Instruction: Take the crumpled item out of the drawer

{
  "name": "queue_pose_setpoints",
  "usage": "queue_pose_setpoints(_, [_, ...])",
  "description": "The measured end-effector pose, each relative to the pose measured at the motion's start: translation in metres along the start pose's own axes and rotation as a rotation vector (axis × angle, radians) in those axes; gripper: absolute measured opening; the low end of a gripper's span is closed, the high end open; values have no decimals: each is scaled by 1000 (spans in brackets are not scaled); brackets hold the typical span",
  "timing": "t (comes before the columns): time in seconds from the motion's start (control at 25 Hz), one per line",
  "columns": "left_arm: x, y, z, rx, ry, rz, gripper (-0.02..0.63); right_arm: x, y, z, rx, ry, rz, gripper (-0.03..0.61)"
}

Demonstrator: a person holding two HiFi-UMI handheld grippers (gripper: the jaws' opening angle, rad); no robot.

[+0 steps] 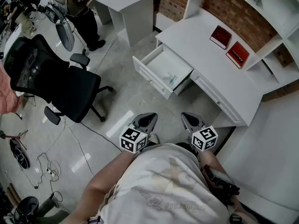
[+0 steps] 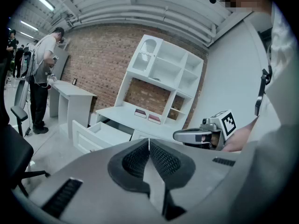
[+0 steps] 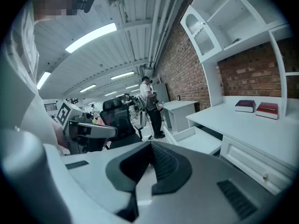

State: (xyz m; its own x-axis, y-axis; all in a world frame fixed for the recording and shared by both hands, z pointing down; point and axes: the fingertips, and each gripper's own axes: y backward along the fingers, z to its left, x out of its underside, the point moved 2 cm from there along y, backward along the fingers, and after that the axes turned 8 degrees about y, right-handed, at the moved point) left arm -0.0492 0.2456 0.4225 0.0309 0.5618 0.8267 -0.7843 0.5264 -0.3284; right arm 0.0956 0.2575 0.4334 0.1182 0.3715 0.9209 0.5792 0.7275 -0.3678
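A white drawer (image 1: 150,76) stands pulled out of the white desk (image 1: 205,55). Inside it lies a pale crumpled item (image 1: 171,77), near its right end. Both grippers are held close to the person's chest, well short of the drawer. My left gripper (image 1: 148,119) is shut with nothing between its jaws. My right gripper (image 1: 189,120) is shut and empty too. The drawer (image 2: 96,133) shows in the left gripper view beyond the shut left gripper (image 2: 149,143). The right gripper view shows the drawer (image 3: 196,140) past the shut right gripper (image 3: 150,146).
A black office chair (image 1: 51,80) stands on the floor to the left. Two red books (image 1: 230,45) lie on the desk under a white shelf unit (image 1: 271,13). A second white desk (image 1: 126,6) and a person (image 1: 77,8) are at the back. Cables (image 1: 46,167) trail on the floor.
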Motion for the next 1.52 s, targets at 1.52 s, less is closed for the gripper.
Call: queue_pose_setpoints(1.52, [4,-15,-10,5,-11,36,28,10,5,-13,-1,7,9,23])
